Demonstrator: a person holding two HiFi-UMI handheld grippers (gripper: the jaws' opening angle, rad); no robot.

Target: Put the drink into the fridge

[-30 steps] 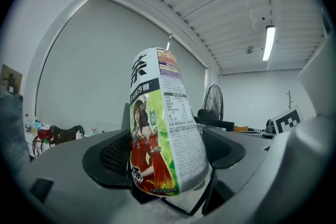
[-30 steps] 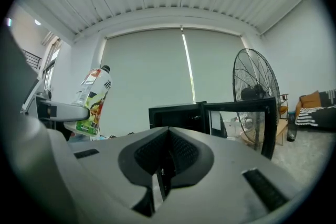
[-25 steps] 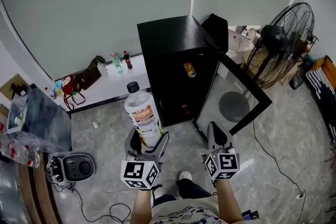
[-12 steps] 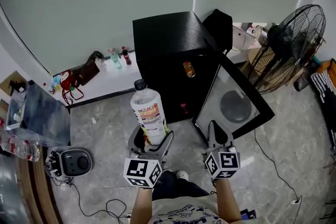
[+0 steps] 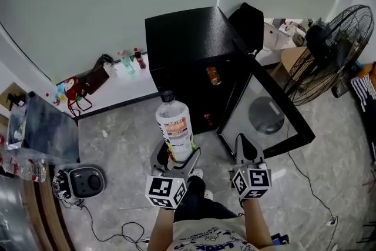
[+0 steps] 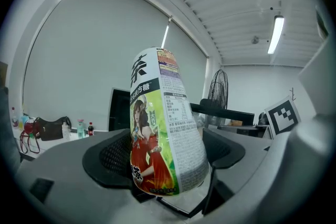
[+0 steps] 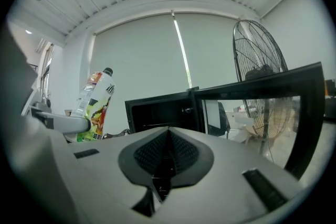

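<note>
The left gripper clamps the base of a large plastic drink bottle with a black cap and a green-and-red label, held upright. Beside it, the right gripper has its jaws pressed together, empty. Beyond them stands a black mini fridge, its glass-fronted door swung open.

left hand-held gripper clamps bottle; right hand-held gripper closed, empty
</note>
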